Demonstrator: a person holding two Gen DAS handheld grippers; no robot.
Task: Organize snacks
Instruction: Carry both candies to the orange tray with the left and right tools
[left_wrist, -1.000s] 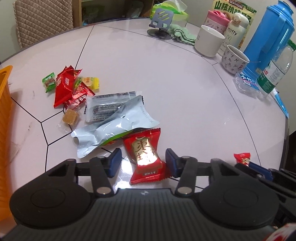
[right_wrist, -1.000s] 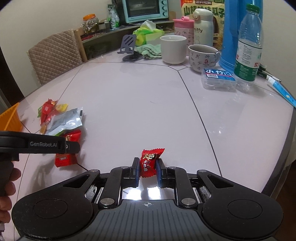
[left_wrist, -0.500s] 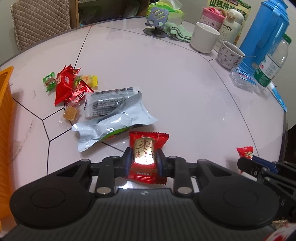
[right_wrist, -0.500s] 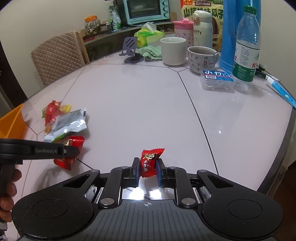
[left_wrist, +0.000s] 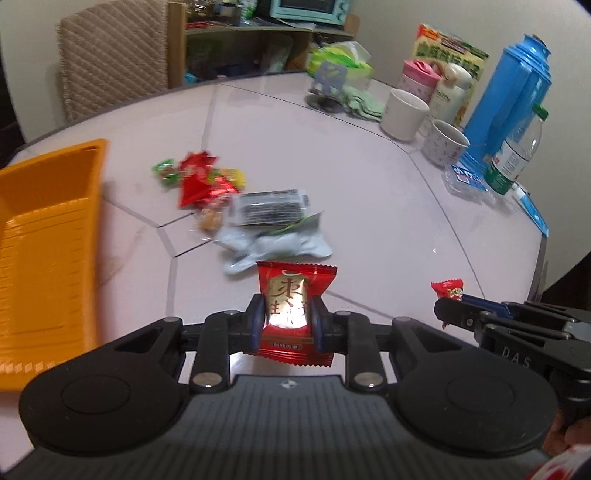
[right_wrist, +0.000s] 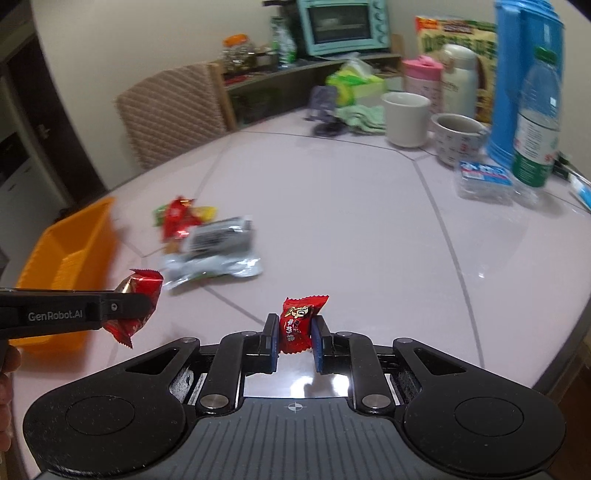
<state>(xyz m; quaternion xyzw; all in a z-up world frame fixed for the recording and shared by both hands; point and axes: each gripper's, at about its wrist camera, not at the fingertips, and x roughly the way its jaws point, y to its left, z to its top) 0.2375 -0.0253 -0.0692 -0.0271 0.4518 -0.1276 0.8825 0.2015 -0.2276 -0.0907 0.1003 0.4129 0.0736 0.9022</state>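
My left gripper (left_wrist: 287, 320) is shut on a red snack packet with a gold panel (left_wrist: 291, 295), held clear above the table. The same packet (right_wrist: 138, 295) shows in the right wrist view, pinched by the left gripper (right_wrist: 127, 306). My right gripper (right_wrist: 294, 334) is shut on a small red candy (right_wrist: 297, 321), also lifted; that candy (left_wrist: 447, 288) shows at the right gripper's tip (left_wrist: 448, 308) in the left wrist view. A pile of snacks lies on the table: red wrappers (left_wrist: 199, 177), a silver pouch (left_wrist: 275, 247) and a clear dark-filled pack (left_wrist: 269, 212). An orange tray (left_wrist: 48, 236) sits at the left.
At the table's far right stand a white mug (left_wrist: 404, 114), a patterned cup (left_wrist: 445, 142), a blue thermos (left_wrist: 511, 92), a water bottle (left_wrist: 517, 155) and a tissue pack (left_wrist: 463, 181). A phone stand (left_wrist: 327, 90) and a green cloth (left_wrist: 364, 105) sit further back. A padded chair (left_wrist: 110, 62) stands behind.
The left gripper closed on the red-and-gold packet and lifted it off the table toward the orange tray. The right gripper kept its candy and rose a little.
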